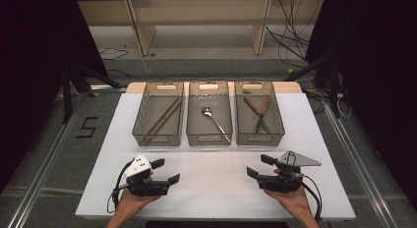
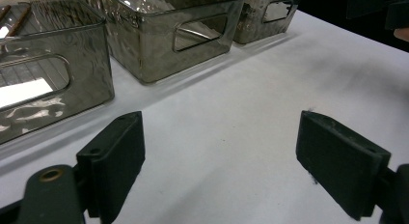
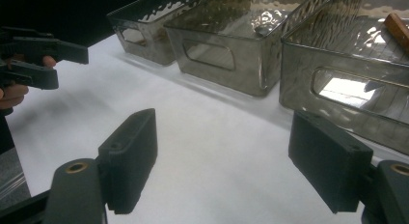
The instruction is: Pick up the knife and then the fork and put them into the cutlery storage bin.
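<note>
Three smoky clear bins stand side by side at the far part of the white table (image 1: 211, 188). The left bin (image 1: 139, 115) holds brown chopsticks (image 1: 164, 117). A metal spoon (image 1: 214, 121) lies in the middle bin (image 1: 209, 138). In the right bin (image 1: 278, 115) two wooden-handled utensils (image 1: 259, 112) lie crossed. My left gripper (image 1: 166, 170) (image 2: 222, 161) rests low near the front edge, jaws wide apart, nothing between them. My right gripper (image 1: 258, 165) (image 3: 224, 166) faces it from the right, also open and empty.
Bare white tabletop lies between the grippers and the bins. In the right gripper view the left gripper (image 3: 34, 60) shows at the far left; in the left gripper view the right gripper (image 2: 381, 7) shows at the top right. Shelving and cables sit beyond the table.
</note>
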Demonstrator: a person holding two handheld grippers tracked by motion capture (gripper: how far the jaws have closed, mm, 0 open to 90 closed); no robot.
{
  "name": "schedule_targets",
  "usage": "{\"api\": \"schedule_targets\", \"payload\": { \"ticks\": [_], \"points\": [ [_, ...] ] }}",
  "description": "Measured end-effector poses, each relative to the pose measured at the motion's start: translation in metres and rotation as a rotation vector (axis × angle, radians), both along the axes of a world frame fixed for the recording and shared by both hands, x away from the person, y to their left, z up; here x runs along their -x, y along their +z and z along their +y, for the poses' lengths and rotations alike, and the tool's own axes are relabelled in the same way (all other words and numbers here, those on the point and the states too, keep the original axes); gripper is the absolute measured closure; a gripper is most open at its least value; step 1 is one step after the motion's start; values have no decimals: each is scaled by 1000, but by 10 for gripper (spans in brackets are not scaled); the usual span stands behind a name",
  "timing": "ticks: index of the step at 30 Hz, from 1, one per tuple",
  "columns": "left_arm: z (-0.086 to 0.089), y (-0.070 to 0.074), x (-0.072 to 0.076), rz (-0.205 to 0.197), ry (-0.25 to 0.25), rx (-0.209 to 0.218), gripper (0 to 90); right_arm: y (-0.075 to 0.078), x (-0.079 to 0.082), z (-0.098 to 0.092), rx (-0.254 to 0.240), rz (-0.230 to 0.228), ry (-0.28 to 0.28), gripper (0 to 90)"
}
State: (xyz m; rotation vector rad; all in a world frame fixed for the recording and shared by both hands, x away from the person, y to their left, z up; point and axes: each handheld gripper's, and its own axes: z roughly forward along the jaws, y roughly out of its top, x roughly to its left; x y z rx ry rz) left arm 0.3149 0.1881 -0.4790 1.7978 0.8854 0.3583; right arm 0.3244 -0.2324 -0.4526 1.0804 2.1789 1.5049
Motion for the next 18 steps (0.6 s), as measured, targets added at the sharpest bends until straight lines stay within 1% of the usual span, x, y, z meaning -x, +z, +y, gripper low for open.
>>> {"api": "schedule_targets", "payload": {
  "ticks": [3, 18],
  "points": [
    [0, 0, 0, 0, 0, 0, 172, 0, 0, 0, -2, -6, -1, 264],
    [0, 0, 0, 0, 4, 3, 172, 0, 0, 0, 0, -5, -1, 260]
  ]
}}
